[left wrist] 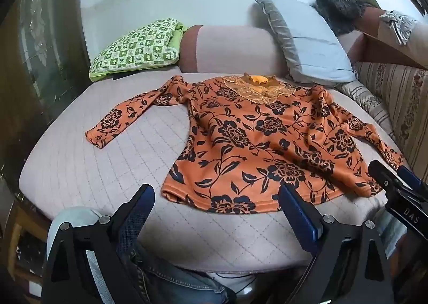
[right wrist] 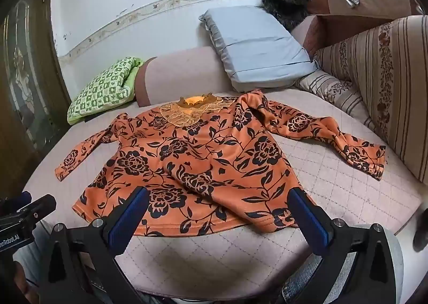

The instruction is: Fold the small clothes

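An orange flowered top (left wrist: 248, 143) is lying face up on the bed (left wrist: 88, 164), spread out with its collar toward the far bolster (left wrist: 230, 47) and its hem toward the person — laid flat like that, I'd say, so the sleeves and sides can be folded in cleanly. Both sleeves are stretching outward and down, the body is carrying a few soft ridges near the middle, and nothing is folded yet. The left gripper (left wrist: 216, 197) is hovering above the near hem with its jaws spread wide and holding nothing; the right gripper (right wrist: 219, 199) is doing the same over the hem's other end, also wide and empty, both tilting down at the cloth as if lining up a first pinch. Around it, a green checked pillow (left wrist: 139, 44) is resting at the far left, a grey pillow (left wrist: 310, 41) is leaning on the bolster close behind the collar, and a striped cushion (right wrist: 385, 84) is crowding the right edge — that sleeve's cuff (right wrist: 374, 162) is ending just beside it, which may cramp the reach there. The near bed is lying open.
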Demonstrator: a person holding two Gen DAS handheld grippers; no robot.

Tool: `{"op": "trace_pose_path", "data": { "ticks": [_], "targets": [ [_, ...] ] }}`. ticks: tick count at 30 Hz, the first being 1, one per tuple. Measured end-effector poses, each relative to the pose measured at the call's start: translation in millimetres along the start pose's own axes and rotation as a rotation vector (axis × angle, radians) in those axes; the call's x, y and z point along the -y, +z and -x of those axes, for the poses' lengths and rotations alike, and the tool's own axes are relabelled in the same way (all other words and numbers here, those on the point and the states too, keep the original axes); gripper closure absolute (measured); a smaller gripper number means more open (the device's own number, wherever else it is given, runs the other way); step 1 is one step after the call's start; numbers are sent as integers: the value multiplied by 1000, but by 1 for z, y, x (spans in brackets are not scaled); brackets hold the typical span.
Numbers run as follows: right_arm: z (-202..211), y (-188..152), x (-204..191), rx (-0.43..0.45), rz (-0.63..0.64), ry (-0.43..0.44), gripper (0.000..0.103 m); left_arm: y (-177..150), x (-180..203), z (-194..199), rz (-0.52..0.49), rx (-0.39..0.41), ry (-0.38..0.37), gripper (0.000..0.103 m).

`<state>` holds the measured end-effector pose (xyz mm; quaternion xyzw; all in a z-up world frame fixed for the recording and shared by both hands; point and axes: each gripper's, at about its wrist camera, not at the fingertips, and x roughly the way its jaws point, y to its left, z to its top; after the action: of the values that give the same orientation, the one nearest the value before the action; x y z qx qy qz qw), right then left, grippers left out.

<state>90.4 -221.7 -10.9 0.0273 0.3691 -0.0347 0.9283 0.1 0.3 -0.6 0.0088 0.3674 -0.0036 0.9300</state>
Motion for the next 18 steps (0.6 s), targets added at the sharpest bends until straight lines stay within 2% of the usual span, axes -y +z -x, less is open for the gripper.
{"op": "trace_pose_path", "data": {
  "ticks": [9,18],
  "targets": [
    [-1,-2,2,-5,5,-16,0,1,-3,6,-7,-18,-11,9],
    [4,-2,-6,8,21,-57,0,-5,3,-8,-7,-42,-6,9]
  ]
}}
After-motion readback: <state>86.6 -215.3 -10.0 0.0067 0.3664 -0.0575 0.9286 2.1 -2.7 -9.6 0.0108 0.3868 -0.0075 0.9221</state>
